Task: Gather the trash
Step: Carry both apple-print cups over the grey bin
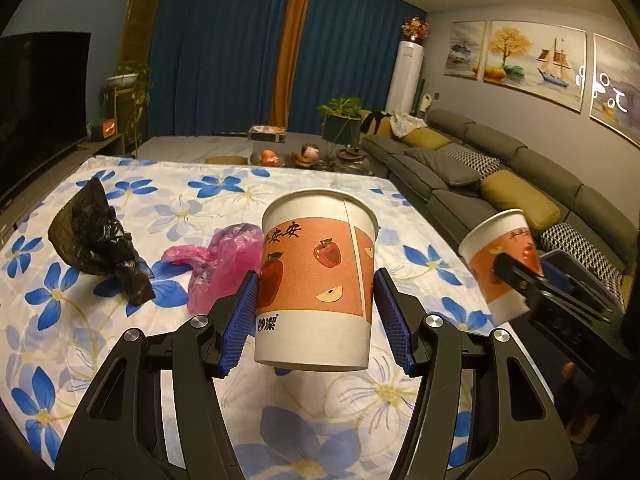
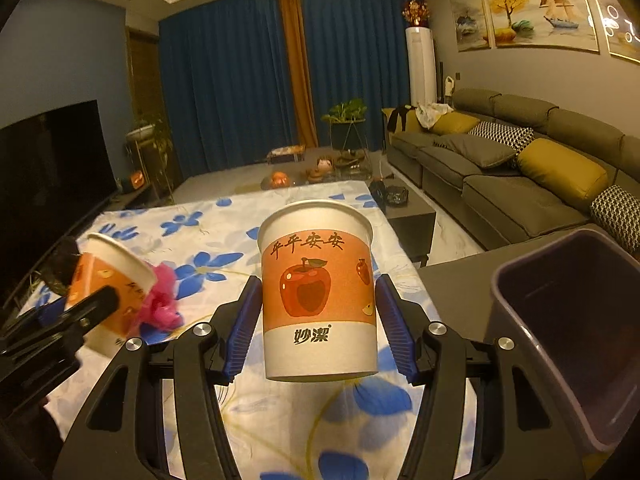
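Above a table draped in a white cloth with blue flowers (image 1: 120,208), the left gripper (image 1: 316,316) clamps an upright paper cup (image 1: 316,280) between its blue pads, lifted clear of the cloth. The cup is white with an orange band printed with red apples and Chinese characters. The right gripper (image 2: 318,320) grasps a matching second cup (image 2: 318,292), also raised. On the cloth to the left lie a crumpled pink plastic bag (image 1: 224,264) and, beyond it, a crumpled black plastic bag (image 1: 96,240). A dark open bin (image 2: 560,320) stands just right of the table.
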The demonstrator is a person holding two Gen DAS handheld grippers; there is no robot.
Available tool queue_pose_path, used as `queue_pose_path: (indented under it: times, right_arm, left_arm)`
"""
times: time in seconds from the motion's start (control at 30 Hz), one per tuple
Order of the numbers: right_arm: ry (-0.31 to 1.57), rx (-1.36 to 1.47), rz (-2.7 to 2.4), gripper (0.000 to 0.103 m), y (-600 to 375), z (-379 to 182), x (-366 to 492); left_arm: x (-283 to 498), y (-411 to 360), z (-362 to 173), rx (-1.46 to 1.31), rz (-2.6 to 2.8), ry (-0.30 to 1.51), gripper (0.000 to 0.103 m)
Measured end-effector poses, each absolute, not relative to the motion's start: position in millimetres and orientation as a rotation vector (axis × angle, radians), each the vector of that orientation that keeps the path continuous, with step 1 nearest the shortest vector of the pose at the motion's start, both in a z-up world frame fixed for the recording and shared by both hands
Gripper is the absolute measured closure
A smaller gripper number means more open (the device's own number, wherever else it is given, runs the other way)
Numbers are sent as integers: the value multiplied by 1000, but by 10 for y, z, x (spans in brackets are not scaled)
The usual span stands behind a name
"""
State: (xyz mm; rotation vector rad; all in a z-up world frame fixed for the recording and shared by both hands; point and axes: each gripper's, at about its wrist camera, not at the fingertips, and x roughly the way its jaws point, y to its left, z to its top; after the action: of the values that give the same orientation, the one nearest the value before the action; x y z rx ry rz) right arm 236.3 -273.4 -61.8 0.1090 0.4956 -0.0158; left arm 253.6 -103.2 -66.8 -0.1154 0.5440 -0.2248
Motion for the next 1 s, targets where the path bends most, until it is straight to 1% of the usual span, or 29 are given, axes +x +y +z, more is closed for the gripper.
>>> queue_pose_path:
  times: [0.47,0.73,1.0]
  right_arm:
    - [402,127,-61,46,-3029,-340,1627]
    - [368,148,-131,46,-3364,-288,1370]
    - [347,190,-239,46,-3875,-287,1217]
  left_arm:
    - [2040,-1341,-442,-92,-295,509,46]
    - [1918,-1768,-306,-63,-378,485,46]
    - [1905,-2432,-204,-41,-504,474,46]
